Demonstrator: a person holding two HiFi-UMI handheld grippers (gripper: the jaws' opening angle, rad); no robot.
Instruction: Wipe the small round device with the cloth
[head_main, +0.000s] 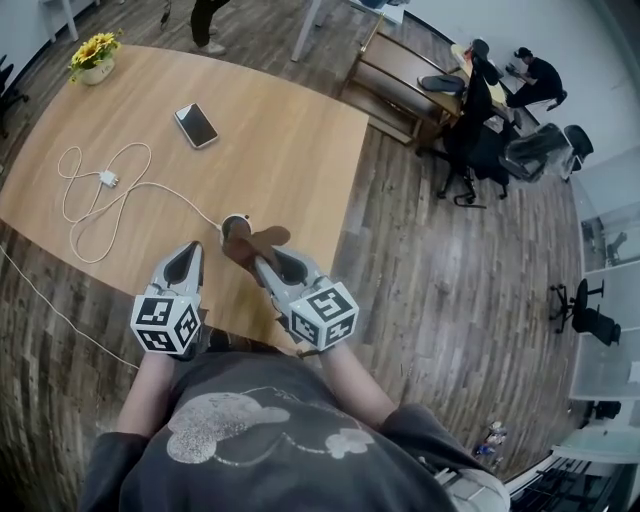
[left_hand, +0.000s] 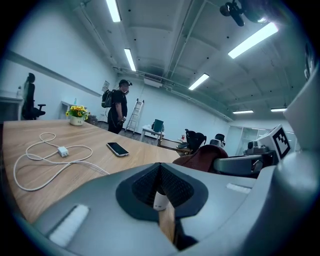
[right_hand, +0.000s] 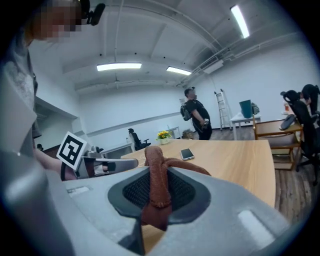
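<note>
The small round device (head_main: 235, 221), dark with a white rim, lies on the wooden table (head_main: 290, 140) near its front edge. A brown cloth (head_main: 262, 240) is draped right beside it and partly over it. My right gripper (head_main: 262, 262) is shut on the cloth (right_hand: 155, 172), which bulges up between its pads. The left gripper (head_main: 196, 250) sits a little left of the device with its jaws shut. In the left gripper view a small white piece (left_hand: 160, 200) shows in the slit under the pads; the cloth (left_hand: 202, 157) lies to the right.
A white cable with a charger block (head_main: 107, 178) loops across the table's left side and runs to the device. A phone (head_main: 196, 125) lies further back, and a flower pot (head_main: 93, 58) stands at the far left corner. Office chairs (head_main: 470, 130) stand right, beyond the table edge.
</note>
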